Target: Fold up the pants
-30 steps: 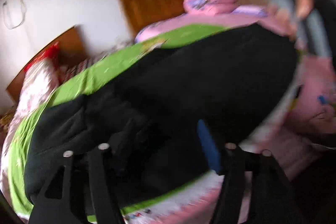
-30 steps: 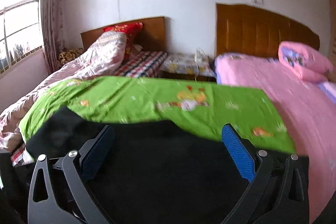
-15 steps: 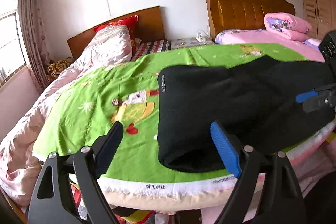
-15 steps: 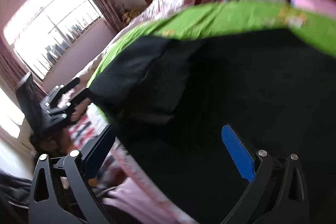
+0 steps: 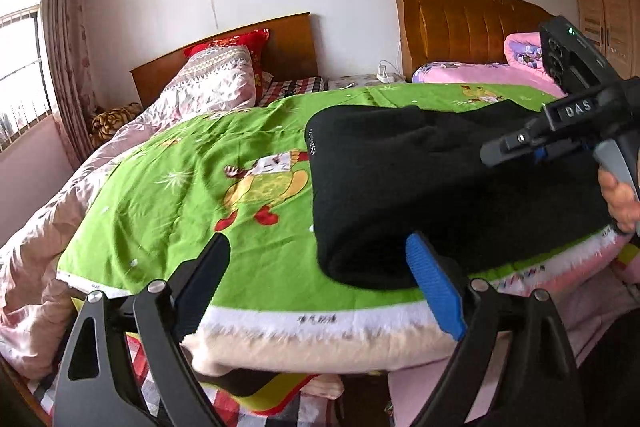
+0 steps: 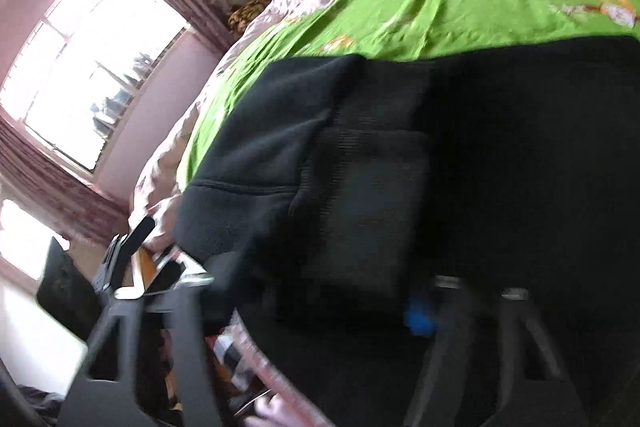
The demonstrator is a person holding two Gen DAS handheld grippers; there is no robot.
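The black pants [image 5: 420, 179] lie folded in layers on the green cartoon blanket [image 5: 192, 187] near its front edge. My left gripper [image 5: 320, 275] is open and empty, pulled back off the bed's front edge, with the near fold of the pants just beyond its right finger. My right gripper [image 5: 516, 147] shows at the right, held by a hand low over the pants. In the blurred right wrist view the pants [image 6: 360, 167] fill the frame and cover the gap between my right gripper's fingers [image 6: 316, 291]. My left gripper [image 6: 132, 247] shows there at lower left.
A pink quilt [image 5: 60, 219] hangs off the bed's left side. Two wooden headboards [image 5: 460, 23] stand against the far wall with a nightstand between them. A pink bed with pillows [image 5: 520, 51] is at the right. A window with curtains [image 5: 24, 75] is at the left.
My left gripper let go of the pants and drew back to the bed's edge. My right gripper swung down low onto the folded pants, whose cloth now lies between its fingers.
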